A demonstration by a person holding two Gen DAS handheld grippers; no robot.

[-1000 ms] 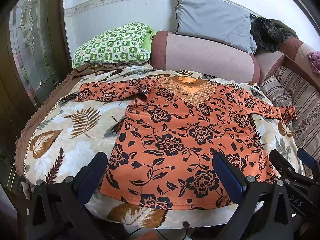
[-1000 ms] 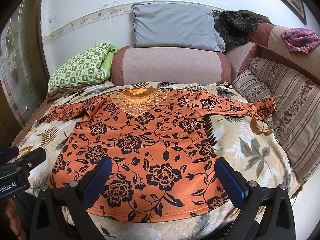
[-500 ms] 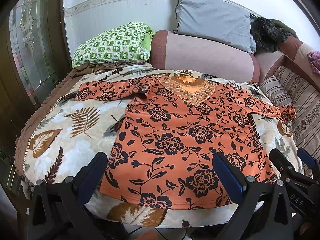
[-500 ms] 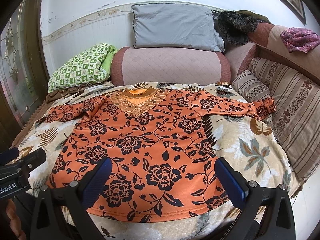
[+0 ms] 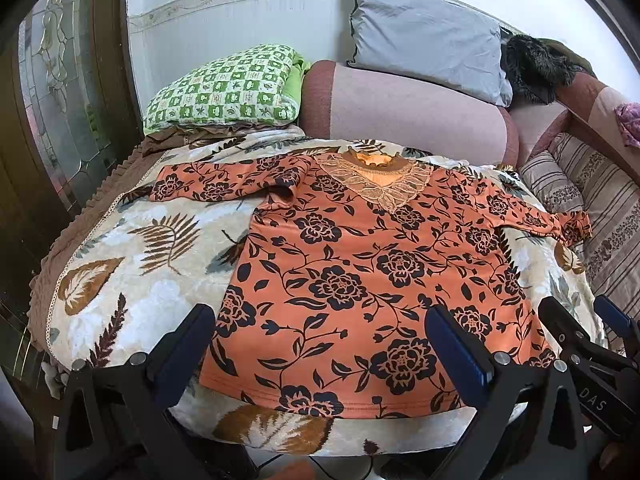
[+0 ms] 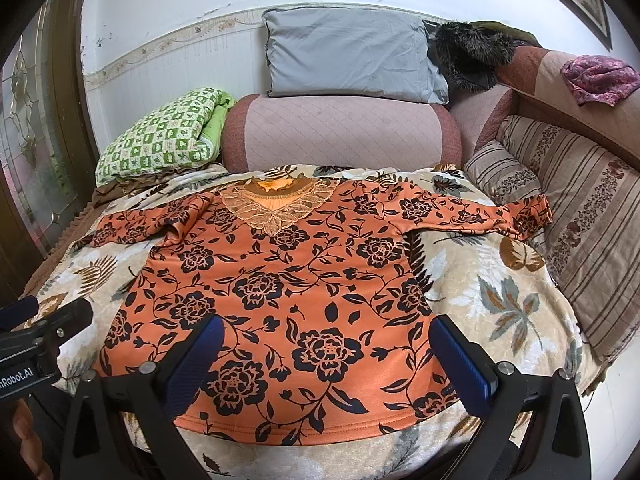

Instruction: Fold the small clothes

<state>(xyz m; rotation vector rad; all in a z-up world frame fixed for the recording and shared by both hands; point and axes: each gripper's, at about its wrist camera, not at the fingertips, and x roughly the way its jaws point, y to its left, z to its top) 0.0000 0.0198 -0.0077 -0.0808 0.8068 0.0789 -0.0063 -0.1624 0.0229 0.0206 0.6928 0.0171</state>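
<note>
An orange top with black flowers [image 5: 360, 276] [image 6: 288, 292] lies spread flat, front up, on a leaf-patterned blanket [image 5: 120, 280] [image 6: 500, 300], lace neckline at the far side and both sleeves stretched out sideways. My left gripper [image 5: 320, 344] hovers open just short of the hem's left half, with nothing between its blue pads. Over the hem's right half my right gripper [image 6: 324, 356] is open too and holds nothing. The right gripper [image 5: 588, 340] also shows at the right edge of the left wrist view, and the left gripper [image 6: 44, 320] at the left edge of the right wrist view.
Behind the blanket stand a pink sofa back [image 6: 340, 132], a grey pillow [image 6: 348, 56] and a green checked quilt [image 5: 224, 88]. Striped cushions [image 6: 580, 216] line the right side. A glass-panelled wooden door [image 5: 60, 100] is at the left. The blanket's near edge drops off below the hem.
</note>
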